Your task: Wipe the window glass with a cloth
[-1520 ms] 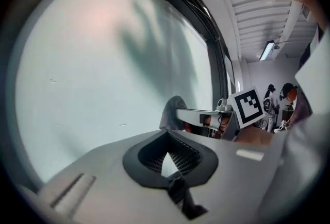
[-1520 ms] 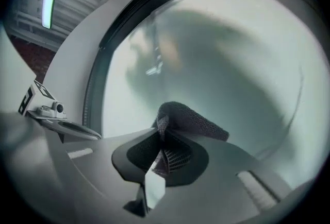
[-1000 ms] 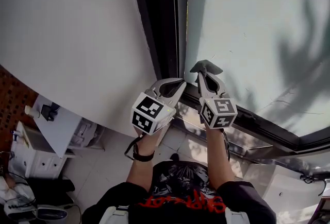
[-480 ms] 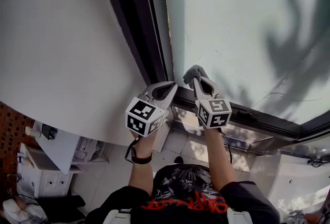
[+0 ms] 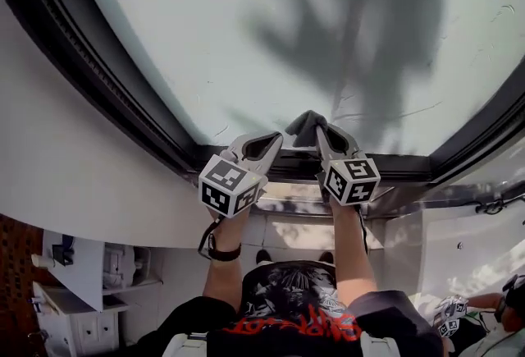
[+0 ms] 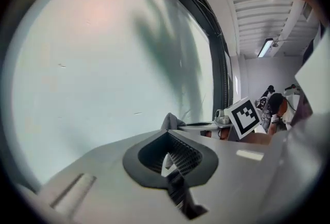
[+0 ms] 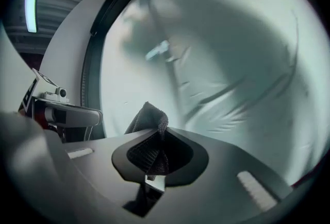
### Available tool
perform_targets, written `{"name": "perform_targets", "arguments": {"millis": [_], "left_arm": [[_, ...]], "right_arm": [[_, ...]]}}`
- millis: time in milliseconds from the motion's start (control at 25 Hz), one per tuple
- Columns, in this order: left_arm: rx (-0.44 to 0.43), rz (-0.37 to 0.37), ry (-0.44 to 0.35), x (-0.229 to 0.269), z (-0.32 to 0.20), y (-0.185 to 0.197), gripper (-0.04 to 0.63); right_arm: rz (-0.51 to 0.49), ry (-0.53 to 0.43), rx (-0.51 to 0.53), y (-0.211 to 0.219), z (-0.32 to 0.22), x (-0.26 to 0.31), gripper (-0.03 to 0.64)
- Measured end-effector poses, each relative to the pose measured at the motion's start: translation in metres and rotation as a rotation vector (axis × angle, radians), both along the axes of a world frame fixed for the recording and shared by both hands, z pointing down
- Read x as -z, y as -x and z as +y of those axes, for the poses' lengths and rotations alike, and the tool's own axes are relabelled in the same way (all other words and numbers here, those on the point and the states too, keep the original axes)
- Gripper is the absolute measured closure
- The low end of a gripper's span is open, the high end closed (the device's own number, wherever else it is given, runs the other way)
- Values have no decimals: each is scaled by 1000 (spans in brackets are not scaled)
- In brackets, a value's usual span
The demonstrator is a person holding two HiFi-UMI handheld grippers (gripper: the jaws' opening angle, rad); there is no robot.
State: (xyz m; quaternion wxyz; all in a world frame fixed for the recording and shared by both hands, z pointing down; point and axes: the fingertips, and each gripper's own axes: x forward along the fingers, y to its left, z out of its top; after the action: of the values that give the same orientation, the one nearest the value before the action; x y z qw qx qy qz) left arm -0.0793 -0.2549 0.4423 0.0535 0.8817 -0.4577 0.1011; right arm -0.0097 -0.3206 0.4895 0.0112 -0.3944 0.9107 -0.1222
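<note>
Here, item by item.
Cloth (image 5: 305,126): a dark grey wad is sticking out past the right gripper's tips at centre frame in the head view. It is lying in front of the lower edge of the glass, and I cannot tell whether it is touching.
Right gripper (image 5: 322,132): the jaws are clamping the cloth. In its own view the fabric (image 7: 148,119) is filling the gap and poking up beyond the tips, lower centre.
Left gripper (image 5: 275,139): the jaws are pressing together on nothing. It is sitting just left of the cloth, which is peeking up (image 6: 170,121) beyond its tips.
Glass (image 5: 246,35): it is filling the upper frame and carrying leaf shadows.
Frame (image 5: 123,97): it is dark and is curving around the glass, and both grippers' tips are lying over its bottom rail.
</note>
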Motion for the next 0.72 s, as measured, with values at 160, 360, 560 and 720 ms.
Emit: {"name": "perform_targets", "arguments": {"millis": [160,360,560,720], "left_arm": [[-87,13,1,0,-17,-86,609],[-171,24,-1,1,-33,-182,609],[-241,48,6,2,-43,-246,609],[-256,53,18,0,-47,-263,609]], "right_arm": [[9,4,-99,-99,-11,0,591],[10,16,-267,-234,-30,2,591],[-31,34,-462,-349,-40,6,591],[-36,37,-486,-365,-40,4,592]]}}
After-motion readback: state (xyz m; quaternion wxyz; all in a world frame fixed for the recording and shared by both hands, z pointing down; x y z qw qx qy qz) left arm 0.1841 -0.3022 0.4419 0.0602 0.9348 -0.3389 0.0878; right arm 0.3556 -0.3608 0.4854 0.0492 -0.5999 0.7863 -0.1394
